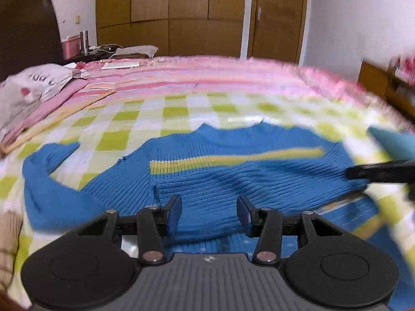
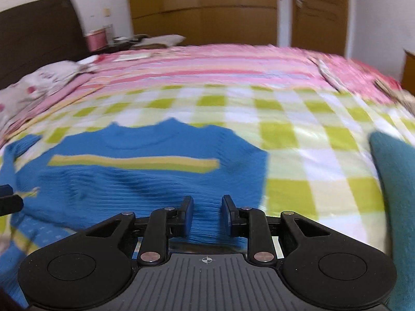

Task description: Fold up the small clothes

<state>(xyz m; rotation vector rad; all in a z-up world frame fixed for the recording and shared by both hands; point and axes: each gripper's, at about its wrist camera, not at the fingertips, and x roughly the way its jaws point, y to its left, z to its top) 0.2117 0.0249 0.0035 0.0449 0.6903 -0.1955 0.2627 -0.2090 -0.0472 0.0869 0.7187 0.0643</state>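
**A:** Where is the garment?

**B:** A blue ribbed sweater (image 1: 220, 171) lies front up on the green-and-white checked blanket (image 1: 124, 119), its neckline pointing away from both cameras. A yellow stripe (image 1: 233, 158) runs across the chest. Seen from the left wrist, one sleeve (image 1: 44, 181) bends out to the left side, lying on the blanket. The lower part of the body looks doubled over near the cameras, though the blur makes the fold hard to read.

**A:** And the tools?

**B:** The left gripper (image 1: 209, 213) has its jaws spread wide, over the near part of the sweater; the knit shows in the gap, but the fingers are apart from each other and pinch nothing. The right gripper (image 2: 207, 215) is also parted, a narrower gap, with blue knit visible between the pads. Whether either touches the fabric I cannot tell.

**A:** What surrounds it?

**B:** A teal cloth (image 2: 391, 194) lies at the right edge of the right wrist view, well apart from the sweater. Beyond the checked blanket is a pink striped bedspread (image 1: 207, 75), with a pale pillow (image 1: 33, 85) at the left, near the dark headboard (image 1: 28, 31). Behind the bed stands a brown wardrobe (image 1: 181, 13).
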